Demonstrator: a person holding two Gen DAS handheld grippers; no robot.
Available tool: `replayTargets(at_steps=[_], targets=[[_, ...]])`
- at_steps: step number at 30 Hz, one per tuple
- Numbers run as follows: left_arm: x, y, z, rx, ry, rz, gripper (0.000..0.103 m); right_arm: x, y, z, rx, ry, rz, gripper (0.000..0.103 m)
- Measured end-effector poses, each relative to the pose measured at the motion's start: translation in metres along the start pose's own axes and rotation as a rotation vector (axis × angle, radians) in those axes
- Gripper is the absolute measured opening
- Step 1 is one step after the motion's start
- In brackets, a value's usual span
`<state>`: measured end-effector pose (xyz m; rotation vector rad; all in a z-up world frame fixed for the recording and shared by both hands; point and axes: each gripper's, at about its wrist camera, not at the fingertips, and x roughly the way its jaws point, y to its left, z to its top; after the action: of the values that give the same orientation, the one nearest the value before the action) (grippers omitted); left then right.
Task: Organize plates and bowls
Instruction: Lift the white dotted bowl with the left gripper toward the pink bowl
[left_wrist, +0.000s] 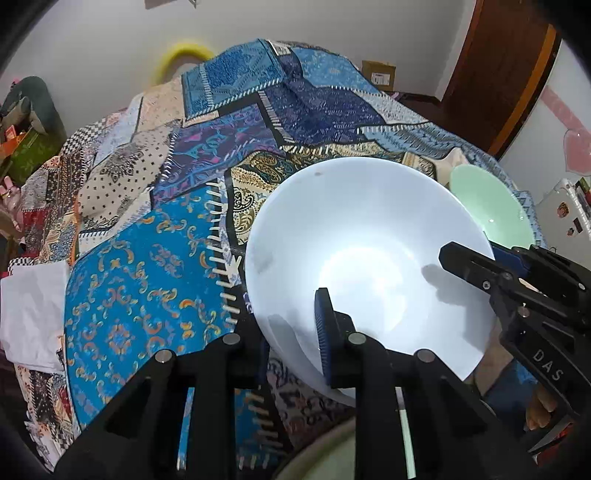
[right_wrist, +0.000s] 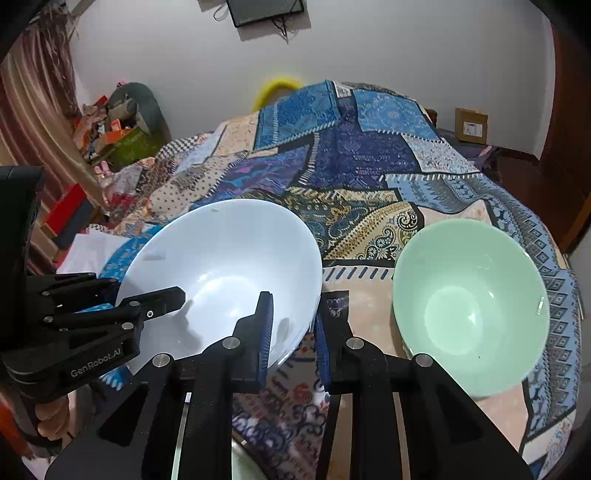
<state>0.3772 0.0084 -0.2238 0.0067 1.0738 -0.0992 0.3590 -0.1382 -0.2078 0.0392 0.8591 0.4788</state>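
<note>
A large white bowl (left_wrist: 365, 251) (right_wrist: 229, 273) is held tilted over the patchwork cloth. My left gripper (left_wrist: 291, 334) straddles its near rim, one finger inside and one outside, shut on it. My right gripper (right_wrist: 293, 332) clamps the bowl's opposite rim the same way; it shows in the left wrist view (left_wrist: 476, 269) at the bowl's right edge. A mint green bowl (right_wrist: 469, 314) (left_wrist: 487, 206) sits upright on the cloth to the right of the white bowl. A pale green rim (left_wrist: 325, 454) (right_wrist: 240, 461) shows at the bottom edge under the grippers.
The patchwork cloth (left_wrist: 147, 280) (right_wrist: 369, 170) covers a bed-like surface that falls away at the sides. Cluttered boxes (right_wrist: 118, 136) stand at the far left, a cardboard box (right_wrist: 471, 125) at the back right, a brown door (left_wrist: 498, 74) to the right.
</note>
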Motion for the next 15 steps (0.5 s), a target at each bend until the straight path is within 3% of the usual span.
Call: replayTargets(at_steps=[15], targets=[[-0.1,-0.002,-0.03,-0.037,-0.11,-0.005,0.022,-0.065,0.035,-0.005,-0.032,-0.08,0.048,0.019]])
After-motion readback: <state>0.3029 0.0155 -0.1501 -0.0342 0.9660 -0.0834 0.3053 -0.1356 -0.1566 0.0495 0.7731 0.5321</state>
